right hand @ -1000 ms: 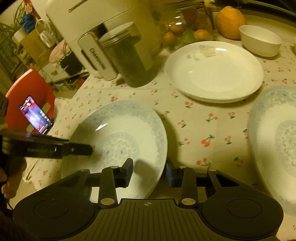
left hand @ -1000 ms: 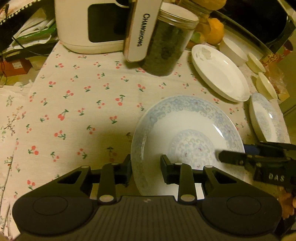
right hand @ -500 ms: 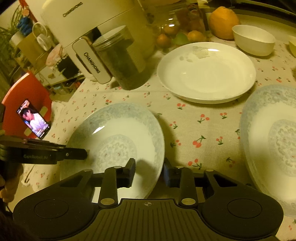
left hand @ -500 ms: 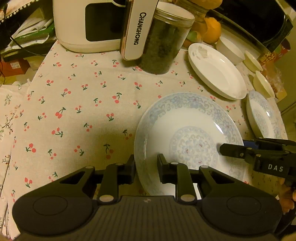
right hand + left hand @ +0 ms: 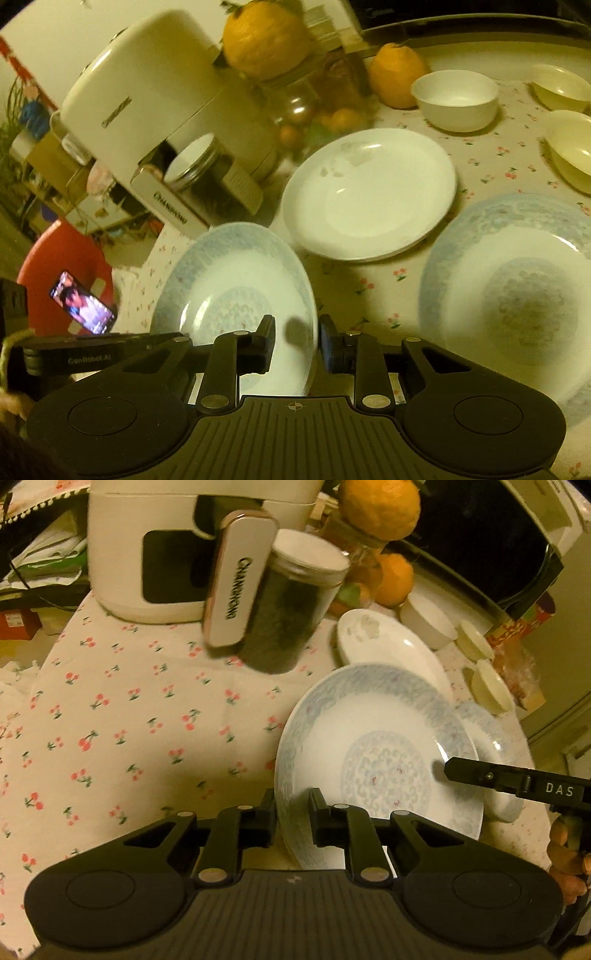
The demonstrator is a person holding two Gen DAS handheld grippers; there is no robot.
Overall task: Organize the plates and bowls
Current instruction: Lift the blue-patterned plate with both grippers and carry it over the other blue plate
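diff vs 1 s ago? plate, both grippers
Both grippers closed onto opposite rims of the blue-patterned plate: left gripper jaws closing, its rim between them; right gripper pinching the other edge. The plate lifted and tilted, now overlapping the second patterned plate in the left view. White plate, bowls, jar stayed put.

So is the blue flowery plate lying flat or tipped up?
Tipped up. The blue-patterned plate slants off the tablecloth, its rim between both grippers' fingers.
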